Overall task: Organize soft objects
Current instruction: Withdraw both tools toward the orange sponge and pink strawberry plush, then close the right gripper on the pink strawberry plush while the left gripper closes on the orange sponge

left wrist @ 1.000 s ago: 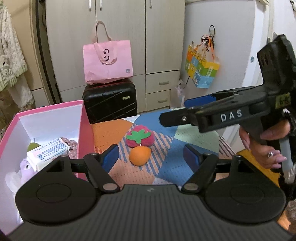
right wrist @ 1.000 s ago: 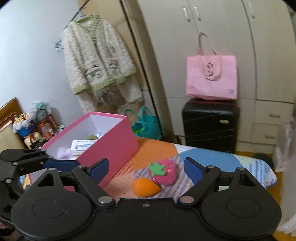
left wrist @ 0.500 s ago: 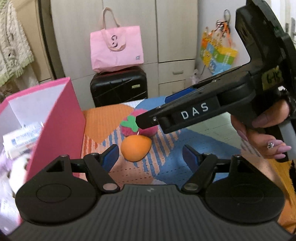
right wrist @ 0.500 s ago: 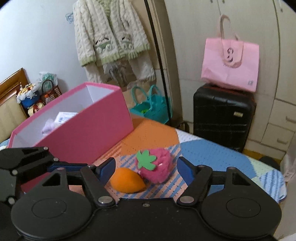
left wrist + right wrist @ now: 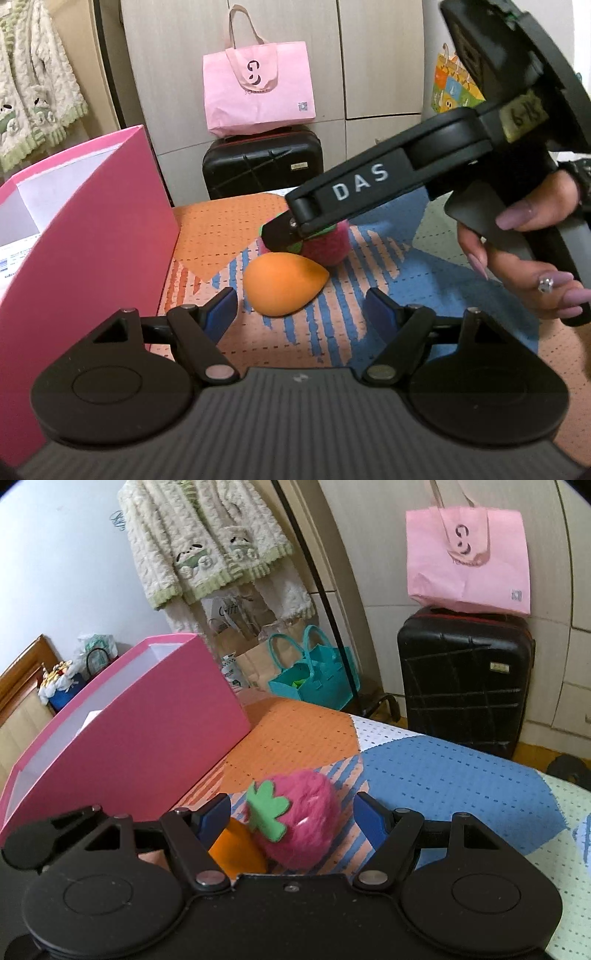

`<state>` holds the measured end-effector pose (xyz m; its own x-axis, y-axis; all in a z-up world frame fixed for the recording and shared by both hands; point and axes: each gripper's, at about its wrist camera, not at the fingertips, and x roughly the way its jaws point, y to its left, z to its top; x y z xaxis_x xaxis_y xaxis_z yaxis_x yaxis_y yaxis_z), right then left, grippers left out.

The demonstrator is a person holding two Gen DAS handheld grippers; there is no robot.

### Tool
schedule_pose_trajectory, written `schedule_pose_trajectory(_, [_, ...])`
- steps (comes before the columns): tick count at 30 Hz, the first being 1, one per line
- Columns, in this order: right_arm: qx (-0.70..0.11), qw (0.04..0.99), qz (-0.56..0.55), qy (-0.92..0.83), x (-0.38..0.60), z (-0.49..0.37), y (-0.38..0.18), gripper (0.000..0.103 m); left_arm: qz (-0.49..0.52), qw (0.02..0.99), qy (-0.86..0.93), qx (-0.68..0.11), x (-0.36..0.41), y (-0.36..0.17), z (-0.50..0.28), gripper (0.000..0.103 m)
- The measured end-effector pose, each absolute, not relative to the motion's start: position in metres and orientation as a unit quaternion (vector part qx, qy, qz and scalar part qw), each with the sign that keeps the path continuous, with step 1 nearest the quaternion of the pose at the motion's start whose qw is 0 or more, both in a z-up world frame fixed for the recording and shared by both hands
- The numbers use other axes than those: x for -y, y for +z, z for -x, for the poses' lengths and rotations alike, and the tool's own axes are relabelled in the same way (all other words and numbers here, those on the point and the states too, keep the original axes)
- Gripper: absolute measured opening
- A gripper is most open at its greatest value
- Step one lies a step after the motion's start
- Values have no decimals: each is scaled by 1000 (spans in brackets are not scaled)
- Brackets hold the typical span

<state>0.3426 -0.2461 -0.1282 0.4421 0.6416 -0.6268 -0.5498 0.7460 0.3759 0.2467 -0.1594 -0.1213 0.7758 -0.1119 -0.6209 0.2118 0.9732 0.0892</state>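
Plush strawberry [image 5: 295,823], pink with green felt leaf, on patchwork mat [image 5: 443,775], between the parted fingers of the right gripper [image 5: 291,818], untouched. Orange sponge [image 5: 236,853] touching strawberry's left. Pink box [image 5: 140,738] left of strawberry. Black suitcase [image 5: 465,679] behind strawberry, pink bag [image 5: 469,561] on top.

"DAS" — white letters on the right tongs [image 5: 280,236]

Fuzzy pink strawberry [image 5: 299,821] touches orange teardrop sponge [image 5: 282,283] beside pink box [image 5: 147,734].

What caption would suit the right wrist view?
Open right gripper frames a pink plush strawberry on a patchwork mat, orange sponge and pink box beside it.
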Motion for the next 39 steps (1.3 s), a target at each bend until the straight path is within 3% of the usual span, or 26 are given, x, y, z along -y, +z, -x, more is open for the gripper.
schedule_pose_trajectory(3, [-391,846,-67,355,247,-343,-131,55,-81,942,-79,-316,160,-122,-247,70])
schedule_pose_trajectory(8, [-387,848,-68,356,251,-337,-129,49,-71,938,-71,-332,157,-123,-256,45])
schedule_pose_trajectory(39, [-389,893,-80,210,280,-231,-105,47,-40,926,-147,-345,133,-95,-211,42])
